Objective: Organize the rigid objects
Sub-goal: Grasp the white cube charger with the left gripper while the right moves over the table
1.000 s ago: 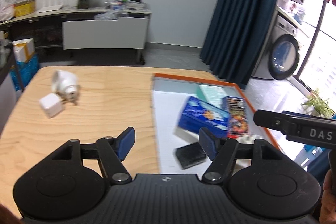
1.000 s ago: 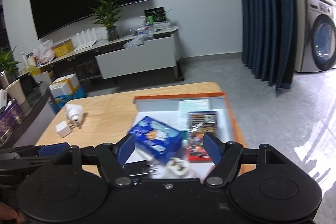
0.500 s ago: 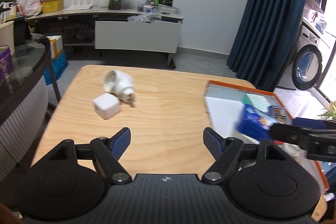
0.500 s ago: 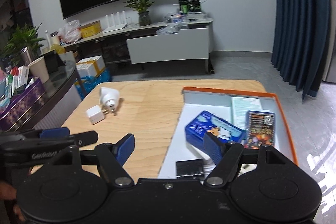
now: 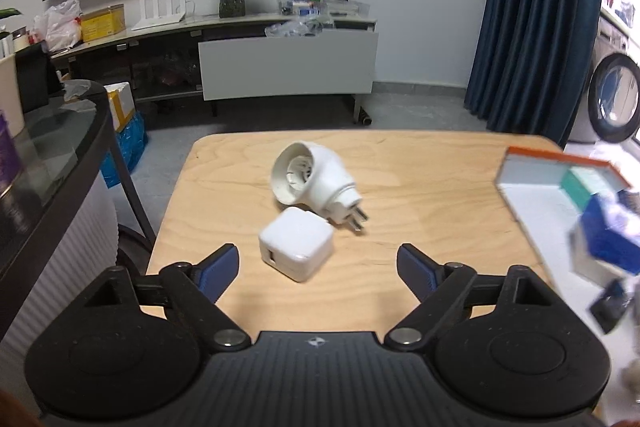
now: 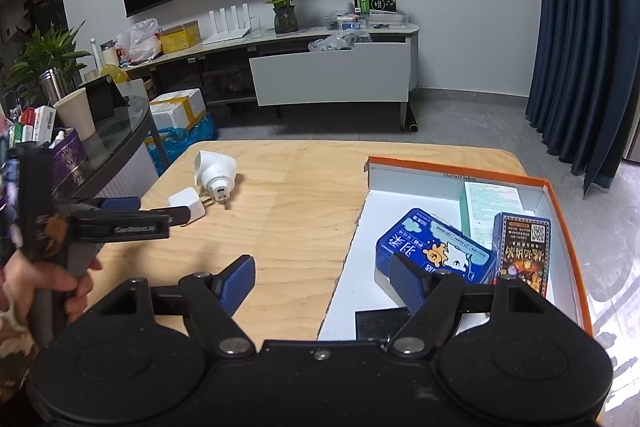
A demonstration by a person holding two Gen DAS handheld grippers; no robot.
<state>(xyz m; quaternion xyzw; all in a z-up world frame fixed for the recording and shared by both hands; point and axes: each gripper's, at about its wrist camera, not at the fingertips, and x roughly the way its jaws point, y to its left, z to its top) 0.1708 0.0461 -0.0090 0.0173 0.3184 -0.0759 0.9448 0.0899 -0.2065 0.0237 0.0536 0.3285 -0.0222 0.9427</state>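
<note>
A white cube charger [image 5: 297, 243] and a white round plug adapter [image 5: 314, 183] lie together on the wooden table [image 5: 420, 195]. My left gripper [image 5: 318, 269] is open and empty, with the cube just ahead between its fingers. It also shows in the right wrist view [image 6: 160, 213], close to the cube [image 6: 187, 205] and adapter [image 6: 214, 173]. My right gripper [image 6: 322, 279] is open and empty over the left edge of the orange-rimmed box [image 6: 556, 203], which holds a blue tin [image 6: 434, 253] and a dark card box [image 6: 520, 253].
A pale green leaflet [image 6: 490, 207] and a black flat item [image 6: 378, 325] also lie in the box. A glass side table [image 6: 116, 131] with clutter stands left of the table. A TV console [image 6: 328, 67] is at the back wall.
My left gripper has swung left from over the box to the cube charger and adapter, which now sit close ahead. My right gripper has turned left and stayed open.
</note>
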